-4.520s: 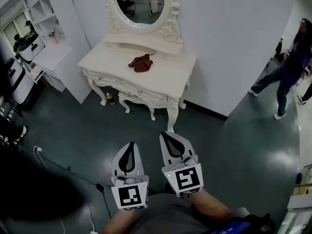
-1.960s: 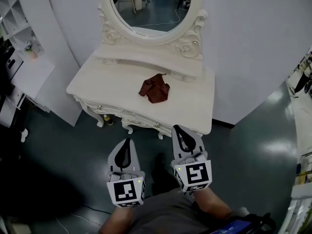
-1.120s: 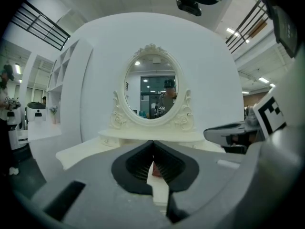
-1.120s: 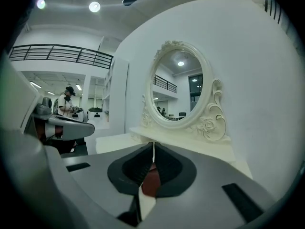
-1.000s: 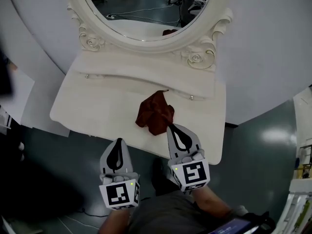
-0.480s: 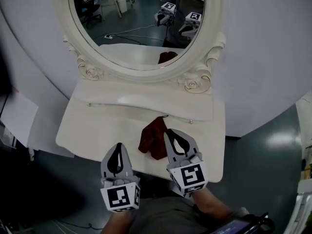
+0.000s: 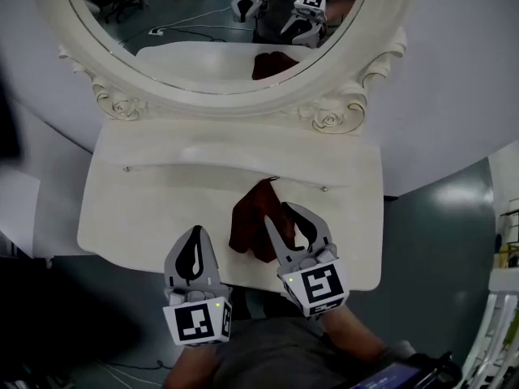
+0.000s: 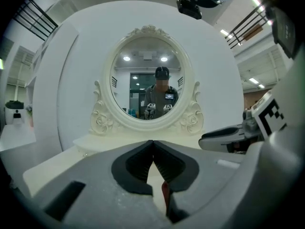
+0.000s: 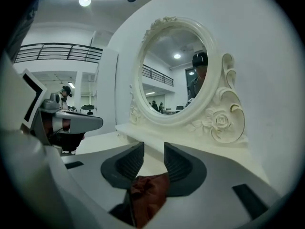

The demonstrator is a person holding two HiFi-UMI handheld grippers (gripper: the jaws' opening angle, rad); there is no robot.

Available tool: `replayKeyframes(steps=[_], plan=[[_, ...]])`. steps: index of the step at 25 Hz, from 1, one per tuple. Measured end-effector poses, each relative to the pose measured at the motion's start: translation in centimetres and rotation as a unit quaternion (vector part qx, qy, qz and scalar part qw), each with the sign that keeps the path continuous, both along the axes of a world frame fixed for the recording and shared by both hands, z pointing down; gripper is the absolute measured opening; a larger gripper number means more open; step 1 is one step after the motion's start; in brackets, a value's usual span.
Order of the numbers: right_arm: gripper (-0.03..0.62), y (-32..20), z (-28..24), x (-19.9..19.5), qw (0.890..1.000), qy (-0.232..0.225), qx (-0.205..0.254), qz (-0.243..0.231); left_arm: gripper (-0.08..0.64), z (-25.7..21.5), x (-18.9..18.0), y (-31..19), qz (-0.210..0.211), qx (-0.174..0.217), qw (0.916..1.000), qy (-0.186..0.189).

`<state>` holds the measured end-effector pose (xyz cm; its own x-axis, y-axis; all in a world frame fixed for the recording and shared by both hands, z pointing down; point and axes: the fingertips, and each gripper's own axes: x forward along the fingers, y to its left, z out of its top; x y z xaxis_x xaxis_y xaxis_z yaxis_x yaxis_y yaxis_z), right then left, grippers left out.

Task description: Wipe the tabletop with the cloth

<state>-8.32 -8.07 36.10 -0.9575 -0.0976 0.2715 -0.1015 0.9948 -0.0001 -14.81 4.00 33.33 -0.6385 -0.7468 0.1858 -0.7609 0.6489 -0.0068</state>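
An oval mirror [image 7: 203, 31] in a carved cream frame [image 7: 328, 120] with rose scrolls stands against a plain white wall [image 7: 454, 71]. A glossy dark floor [image 7: 438, 225] shows to the right, catching pale glare.

- You face a cream-white carved dressing table [image 7: 138, 217] with a flat top and a raised ledge [image 7: 227, 140] along its back.
- On that top lies one crumpled dark red cloth [image 7: 246, 217], right of middle, near your front edge.
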Motion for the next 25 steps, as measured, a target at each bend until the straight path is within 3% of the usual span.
replayKeyframes(steps=[9,13,20,25], plan=[[0.260,1.5,8.0,-0.9,0.996,0.074,-0.047,0.000,0.015,7.1,-2.2,-1.3,0.051,-0.033,0.9959,0.066],[0.301,2.0,11.4,-0.3,0.990,0.127,-0.063,0.014,0.015,9.5,-2.7,-1.5,0.074,-0.046,0.9917,0.095],[0.313,2.0,15.5,-0.5,0.978,0.196,-0.076,0.017,0.015,12.1,-3.8,-2.3,0.092,-0.052,0.9879,0.114],[0.311,2.3,16.0,-0.8,0.972,0.219,-0.085,0.012,0.015,12.8,-4.5,-2.2,0.092,-0.055,0.9870,0.119]])
